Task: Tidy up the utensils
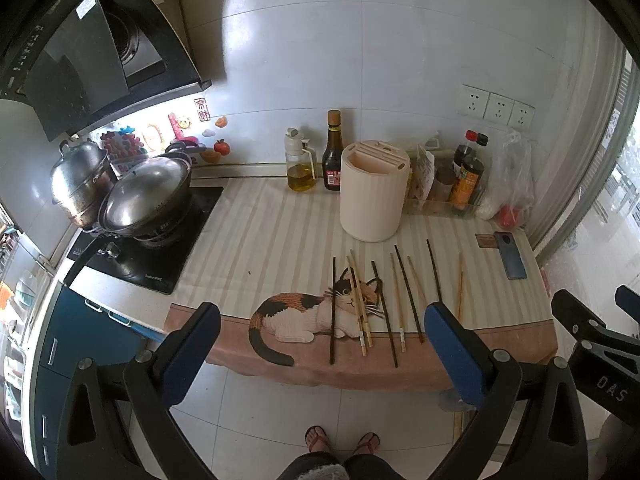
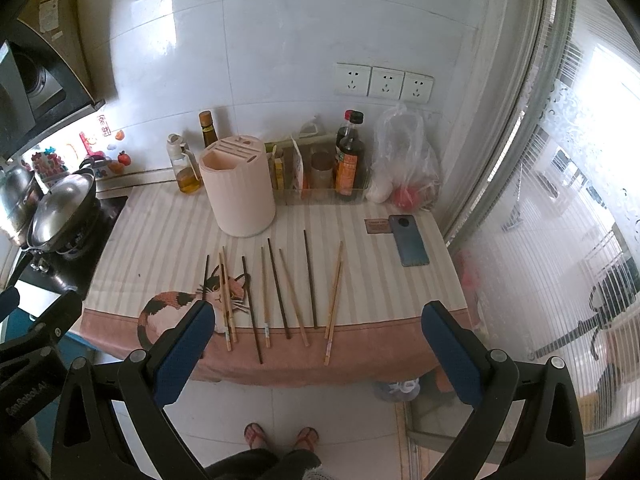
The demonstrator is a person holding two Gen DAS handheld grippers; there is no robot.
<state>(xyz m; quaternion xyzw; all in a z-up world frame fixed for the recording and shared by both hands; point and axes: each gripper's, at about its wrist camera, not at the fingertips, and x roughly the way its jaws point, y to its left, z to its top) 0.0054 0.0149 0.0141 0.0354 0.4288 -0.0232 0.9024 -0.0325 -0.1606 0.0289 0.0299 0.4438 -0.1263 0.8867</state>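
A: Jaws?
B: Left gripper (image 1: pixel 322 334) and right gripper (image 2: pixel 318 332) both spread wide, nothing held, hanging off the desk's (image 2: pixel 160 216) front edge.
A: Chopsticks?
B: Chopsticks (image 2: pixel 276 292) lie loose on the cat-print cloth (image 1: pixel 260 240), dark and pale mixed, roughly parallel, tips toward the wall. Cream holder (image 1: pixel 374 190) stands upright just behind them. Phone (image 2: pixel 408 240) lies at the cloth's right end.

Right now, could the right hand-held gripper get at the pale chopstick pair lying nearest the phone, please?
Probably yes. The right hand-held gripper is open and empty, and the pale chopstick pair lies uncovered near the cloth's front edge, apart from the phone, with nothing between.
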